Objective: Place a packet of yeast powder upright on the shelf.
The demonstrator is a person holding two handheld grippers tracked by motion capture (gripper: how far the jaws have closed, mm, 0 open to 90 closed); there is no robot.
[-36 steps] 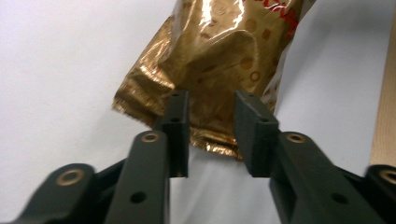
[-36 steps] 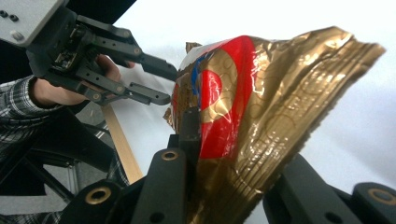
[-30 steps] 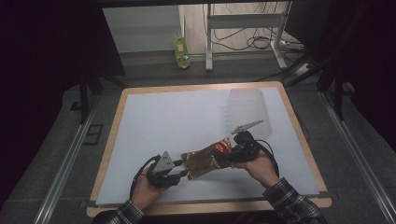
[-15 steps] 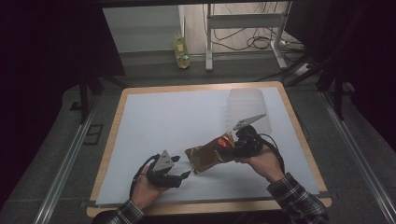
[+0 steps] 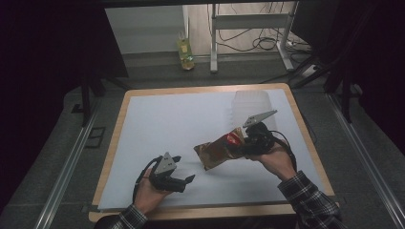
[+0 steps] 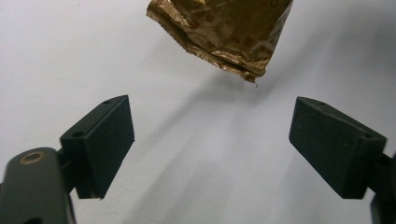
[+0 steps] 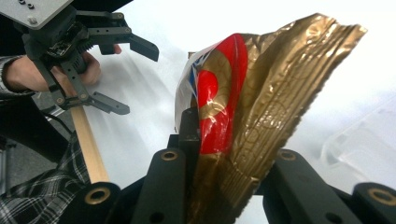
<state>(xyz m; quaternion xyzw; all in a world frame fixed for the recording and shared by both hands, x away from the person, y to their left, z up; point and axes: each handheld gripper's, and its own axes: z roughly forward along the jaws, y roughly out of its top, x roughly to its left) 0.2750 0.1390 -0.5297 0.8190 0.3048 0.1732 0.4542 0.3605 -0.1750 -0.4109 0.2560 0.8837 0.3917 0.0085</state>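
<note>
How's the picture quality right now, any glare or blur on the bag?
High view: dim surroundings, the gold snack bag small but clear. Left gripper view: sharp, the bag's soft shadow on the white table. Right gripper view: glare on the bag's red patch, background table washed out, the clear container blurred.

text: none legible | gold snack bag (image 7: 252, 107): print unreadable

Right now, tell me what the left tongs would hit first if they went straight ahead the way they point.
Probably the gold snack bag: it hangs ahead of the open left tongs, held up by the right tongs. It looks raised off the white table, so they might pass beneath it.
</note>
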